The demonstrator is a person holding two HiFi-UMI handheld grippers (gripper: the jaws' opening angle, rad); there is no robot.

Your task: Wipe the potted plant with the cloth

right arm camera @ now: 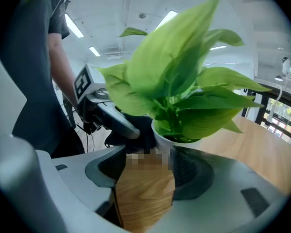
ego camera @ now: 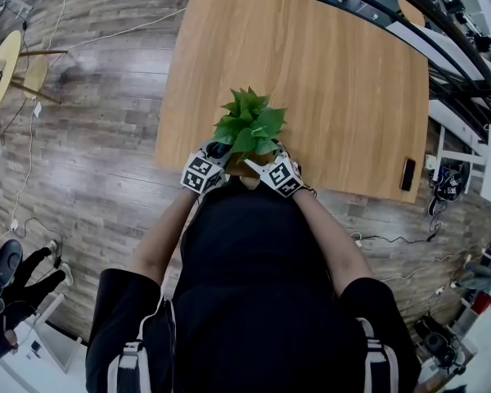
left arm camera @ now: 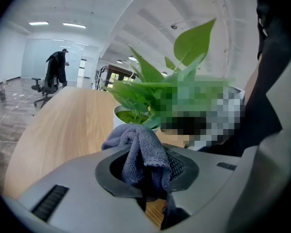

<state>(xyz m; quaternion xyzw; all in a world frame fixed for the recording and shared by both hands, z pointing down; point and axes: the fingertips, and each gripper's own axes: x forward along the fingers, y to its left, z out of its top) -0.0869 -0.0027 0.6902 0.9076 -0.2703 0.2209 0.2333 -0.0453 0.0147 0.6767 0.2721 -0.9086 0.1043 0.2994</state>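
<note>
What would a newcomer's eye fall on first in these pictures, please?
The bright green potted plant stands at the near edge of the wooden table, directly in front of the person. The left gripper and right gripper flank it. The left is shut on a bunched grey-blue cloth, while the right is open with nothing in it.

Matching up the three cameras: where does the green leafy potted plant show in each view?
Head view: the green leafy plant in a white pot stands centre, at the table's near edge.
Left gripper view: plant at centre, just behind the grey cloth, partly under a mosaic patch.
Right gripper view: plant fills centre and right.
Shared landmark: the light wooden table top.
</note>
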